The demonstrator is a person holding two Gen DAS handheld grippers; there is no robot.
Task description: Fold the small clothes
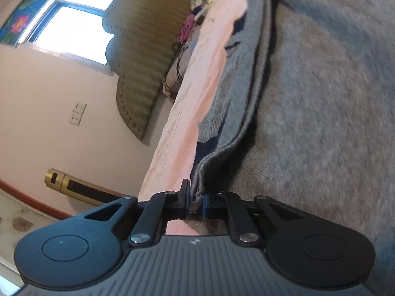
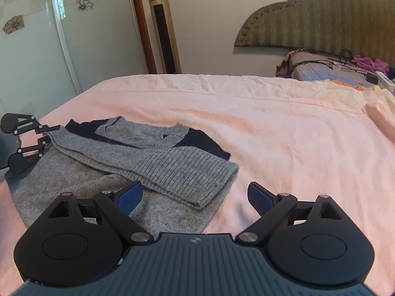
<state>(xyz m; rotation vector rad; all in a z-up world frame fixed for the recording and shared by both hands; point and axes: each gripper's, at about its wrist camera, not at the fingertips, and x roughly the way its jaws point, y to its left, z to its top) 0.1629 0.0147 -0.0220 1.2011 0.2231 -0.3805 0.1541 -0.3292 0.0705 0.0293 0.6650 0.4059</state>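
Left wrist view: the left gripper (image 1: 195, 201) is seen clenched on the edge of a grey knitted sweater (image 1: 308, 113), a pinch of the knit being caught between its blue pads (image 1: 204, 203). The picture is strongly rolled, so that the pink bedsheet (image 1: 197, 79) runs up the middle and the padded headboard (image 1: 143, 56) hangs beside the window (image 1: 74, 17).

From the right wrist view, the sweater (image 2: 158, 165) is shown lying on the near left part of the bed, a ribbed sleeve (image 2: 187, 175) folded across its body and a dark navy layer (image 2: 209, 145) exposed behind the neckline. The left gripper (image 2: 43, 134) is seen at the garment's far left edge. The right gripper (image 2: 195, 197) is held released, its jaws spread wide above the sleeve's cuff and the bedsheet (image 2: 271, 128) (nothing is gripped between them). A gold tower fan (image 2: 164, 29) is stood against the wall, and a pile of mixed fabrics (image 2: 333, 69) is heaped near the headboard (image 2: 321, 17).
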